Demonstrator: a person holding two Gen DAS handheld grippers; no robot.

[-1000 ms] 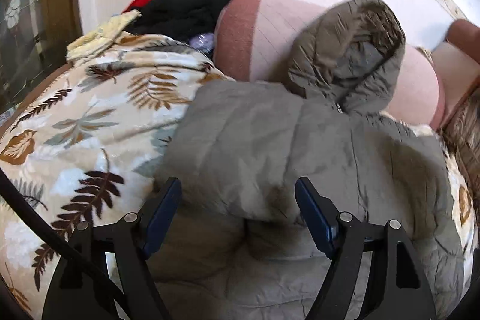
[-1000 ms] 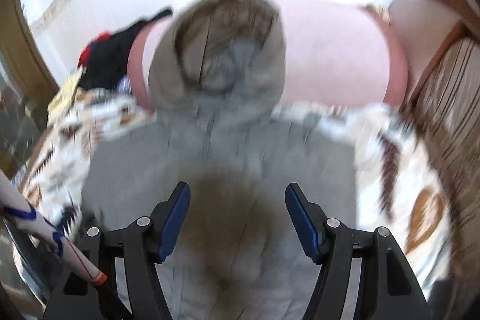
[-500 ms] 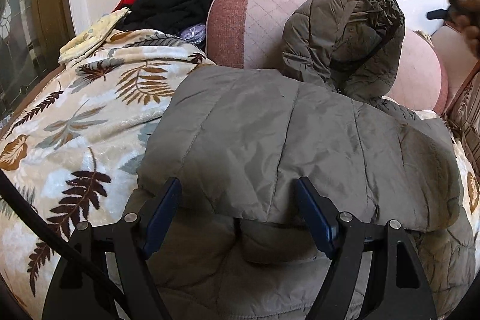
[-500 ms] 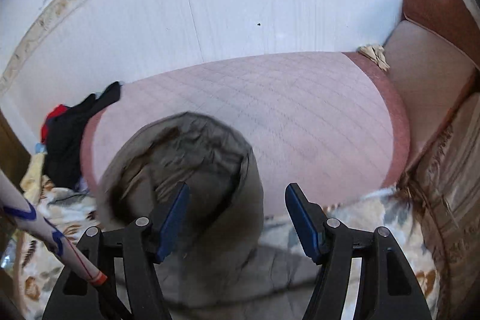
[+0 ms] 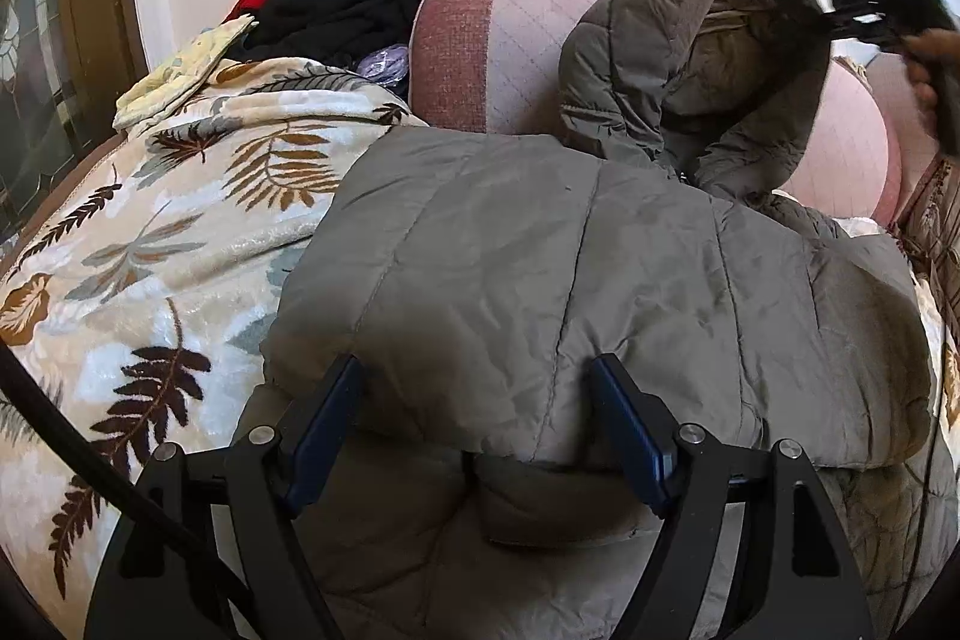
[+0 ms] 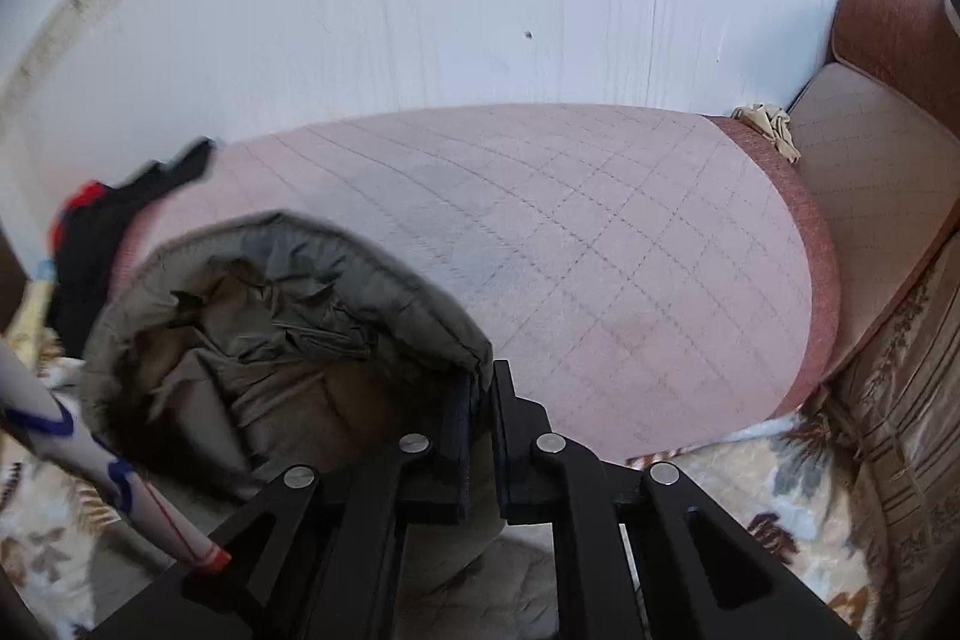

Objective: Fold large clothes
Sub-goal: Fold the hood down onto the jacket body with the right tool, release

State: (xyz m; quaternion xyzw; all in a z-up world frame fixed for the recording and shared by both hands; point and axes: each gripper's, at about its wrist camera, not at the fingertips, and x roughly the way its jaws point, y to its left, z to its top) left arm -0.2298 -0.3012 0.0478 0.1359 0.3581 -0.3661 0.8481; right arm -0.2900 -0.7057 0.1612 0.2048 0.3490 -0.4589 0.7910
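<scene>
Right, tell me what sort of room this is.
Probably a home living room or bedroom: a pink quilted cushion against a white wall, a leaf-print blanket under the jacket, and piled clothes.

Both wrist views close, sharing hood (image 5: pixel 696 58)

sofa (image 6: pixel 600 250) | leaf-print blanket (image 5: pixel 180 232) over seat | grey jacket (image 5: pixel 570 280) on blanket

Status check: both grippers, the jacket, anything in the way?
Left gripper open, hovering over folded olive puffer jacket. Right gripper shut on hood rim. Hood propped against pink sofa back; nothing blocking.
</scene>
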